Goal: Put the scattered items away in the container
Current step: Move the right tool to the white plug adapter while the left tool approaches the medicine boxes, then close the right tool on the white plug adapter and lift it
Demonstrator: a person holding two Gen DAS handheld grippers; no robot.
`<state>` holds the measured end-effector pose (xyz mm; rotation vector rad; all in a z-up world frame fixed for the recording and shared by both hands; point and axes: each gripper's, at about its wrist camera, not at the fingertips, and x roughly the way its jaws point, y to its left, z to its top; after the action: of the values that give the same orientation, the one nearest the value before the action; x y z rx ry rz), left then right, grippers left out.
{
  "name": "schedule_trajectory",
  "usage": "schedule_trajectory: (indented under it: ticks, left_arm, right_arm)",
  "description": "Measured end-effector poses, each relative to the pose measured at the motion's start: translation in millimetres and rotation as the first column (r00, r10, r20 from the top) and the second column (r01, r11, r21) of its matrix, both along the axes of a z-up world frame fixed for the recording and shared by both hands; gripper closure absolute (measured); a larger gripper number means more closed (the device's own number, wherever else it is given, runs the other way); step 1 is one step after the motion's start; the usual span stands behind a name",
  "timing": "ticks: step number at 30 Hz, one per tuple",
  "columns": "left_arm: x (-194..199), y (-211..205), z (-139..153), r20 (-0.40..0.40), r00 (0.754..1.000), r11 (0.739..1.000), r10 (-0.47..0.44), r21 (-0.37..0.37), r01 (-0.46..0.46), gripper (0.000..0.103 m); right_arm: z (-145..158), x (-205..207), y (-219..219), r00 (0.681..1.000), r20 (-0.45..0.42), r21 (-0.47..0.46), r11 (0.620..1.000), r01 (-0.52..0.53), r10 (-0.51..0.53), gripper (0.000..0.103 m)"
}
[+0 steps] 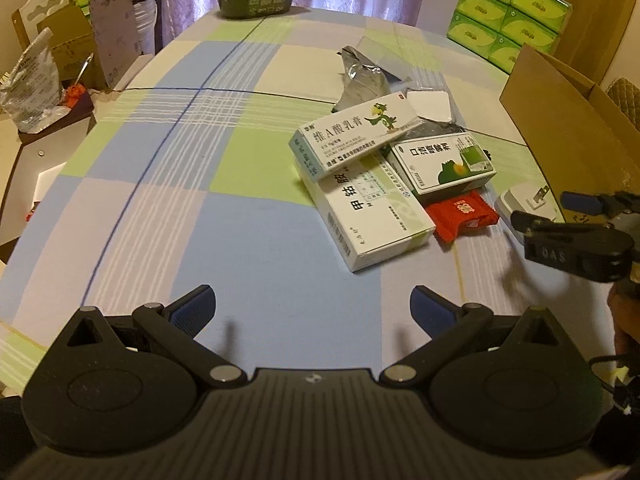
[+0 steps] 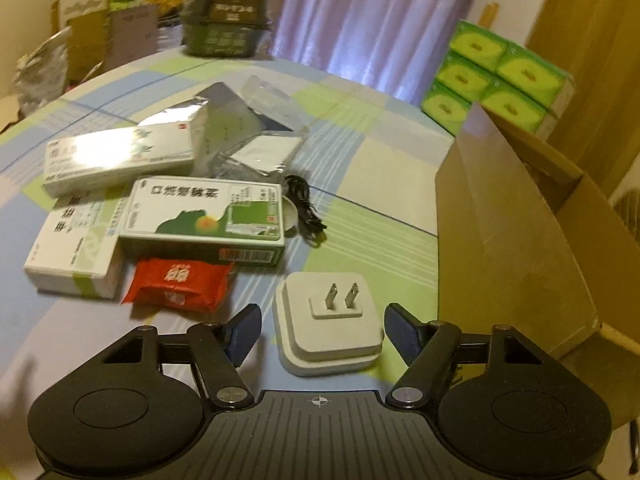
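We see a checked tablecloth (image 1: 168, 184) and lilac curtains (image 2: 360, 20) behind. Left of the carton (image 2: 504, 232) lie three boxes (image 2: 204, 212), one red sachet (image 2: 176, 280) and one plug (image 2: 328, 320). Our right gripper (image 2: 322, 334) straddles the plug, wide open; our left gripper (image 1: 312, 312) gapes empty.

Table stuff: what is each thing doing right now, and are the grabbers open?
White plug adapter: lying prongs up, between the open right gripper fingers.
Left gripper: open, empty.
Cardboard box: open.
Red packet: partly under the green-and-white box.
Bird-picture box: stacked on another box.
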<state>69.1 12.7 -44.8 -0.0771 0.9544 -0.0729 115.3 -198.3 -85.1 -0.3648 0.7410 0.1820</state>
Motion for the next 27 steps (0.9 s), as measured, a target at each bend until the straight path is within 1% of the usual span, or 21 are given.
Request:
schedule_trajectory:
  ticks: [4, 8, 12, 13, 15, 16, 17, 18, 20, 23, 25, 27]
  left_arm:
    - [1.5, -1.6, -3.6, -0.003, 1.000, 1.000, -0.003, -0.013, 0.003, 0.001]
    - [1.7, -1.9, -7.0, -0.012, 1.000, 1.000, 0.001, -0.018, -0.001, 0.001]
    - [0.8, -1.2, -7.3, -0.014, 1.000, 1.000, 0.008, -0.019, -0.008, 0.001]
    - [0.8, -1.1, -7.0, -0.012, 1.000, 1.000, 0.010, -0.018, -0.010, 0.001]
    - [0.8, -0.6, -6.1, -0.007, 1.000, 1.000, 0.014, -0.019, -0.014, 0.001]
    - [1.4, -0.2, -6.0, -0.004, 1.000, 1.000, 0.014, -0.020, -0.015, 0.001]
    - [2.3, -0.4, -6.1, -0.003, 1.000, 1.000, 0.014, -0.021, -0.014, 0.001]
    - [3.8, -0.9, -6.3, -0.003, 1.000, 1.000, 0.012, -0.023, -0.012, 0.001]
    - [6.5, -2.6, -5.4, 0.007, 1.000, 1.000, 0.003, -0.025, -0.003, 0.001]
    - [12.5, -8.4, -1.9, 0.044, 0.999, 0.999, -0.030, -0.013, 0.030, 0.001]
    - [18.6, -12.6, -0.6, 0.074, 0.996, 0.999, -0.053, -0.008, 0.053, 0.001]
    - [27.2, -17.2, -1.0, 0.088, 0.994, 0.998, -0.064, 0.001, 0.064, 0.001]
  right_arm:
    - [-1.1, 7.4, -5.2, 0.998, -0.005, 0.019, 0.998, 0.065, -0.064, 0.028]
    - [-1.5, 14.5, -11.1, 0.995, -0.030, 0.074, 0.993, 0.093, -0.091, 0.028]
    - [-5.5, 19.8, -19.8, 0.987, -0.103, 0.156, 0.978, 0.141, -0.126, 0.028]
    - [-5.3, 16.7, -19.8, 0.987, -0.096, 0.156, 0.978, 0.140, -0.126, 0.034]
    - [-2.1, 10.5, -21.1, 0.988, -0.109, 0.197, 0.972, 0.131, -0.111, 0.036]
    - [-0.8, 6.9, -20.3, 0.988, -0.113, 0.213, 0.969, 0.126, -0.104, 0.039]
    - [1.3, 1.8, -19.5, 0.989, -0.116, 0.227, 0.967, 0.115, -0.091, 0.044]
    - [2.7, -3.4, -18.3, 0.990, -0.119, 0.244, 0.964, 0.108, -0.081, 0.046]
    - [2.7, -12.5, -13.7, 0.990, -0.124, 0.257, 0.962, 0.093, -0.063, 0.046]
    - [1.7, -20.8, -9.6, 0.993, -0.109, 0.245, 0.967, 0.067, -0.042, 0.046]
    - [1.3, -20.5, -10.0, 0.994, -0.102, 0.247, 0.967, 0.058, -0.034, 0.046]
    - [0.8, -18.3, -11.9, 0.995, -0.096, 0.251, 0.966, 0.055, -0.032, 0.046]
